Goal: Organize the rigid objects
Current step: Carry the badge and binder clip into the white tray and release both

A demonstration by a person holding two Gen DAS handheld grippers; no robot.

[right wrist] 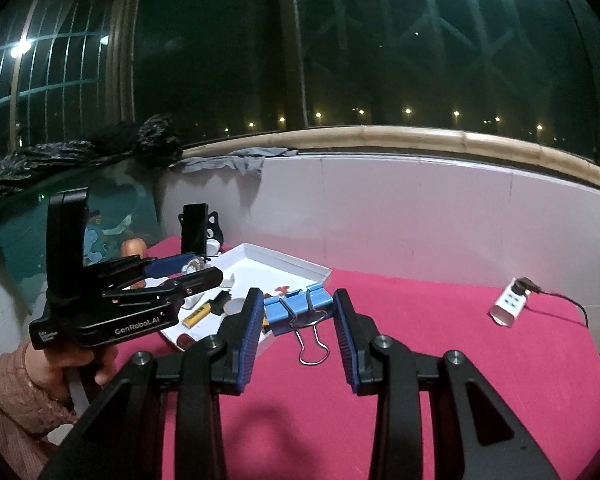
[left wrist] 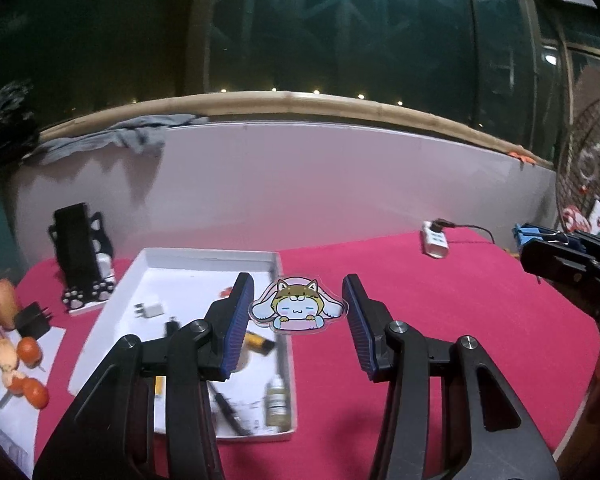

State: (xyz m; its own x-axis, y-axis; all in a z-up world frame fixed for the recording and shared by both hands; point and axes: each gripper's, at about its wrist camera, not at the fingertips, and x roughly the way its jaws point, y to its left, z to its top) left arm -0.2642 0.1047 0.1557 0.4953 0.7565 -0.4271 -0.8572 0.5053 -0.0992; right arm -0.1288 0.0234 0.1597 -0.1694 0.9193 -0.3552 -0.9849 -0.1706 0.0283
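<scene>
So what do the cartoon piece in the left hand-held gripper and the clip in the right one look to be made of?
The cartoon piece looks like clear glossy plastic, perhaps acrylic: a transparent border rings the printed cat-hooded figure. The binder clip has a light blue, matte body, likely painted metal, though plastic is possible, and thin, shiny wire handles that read as bare steel.
</scene>
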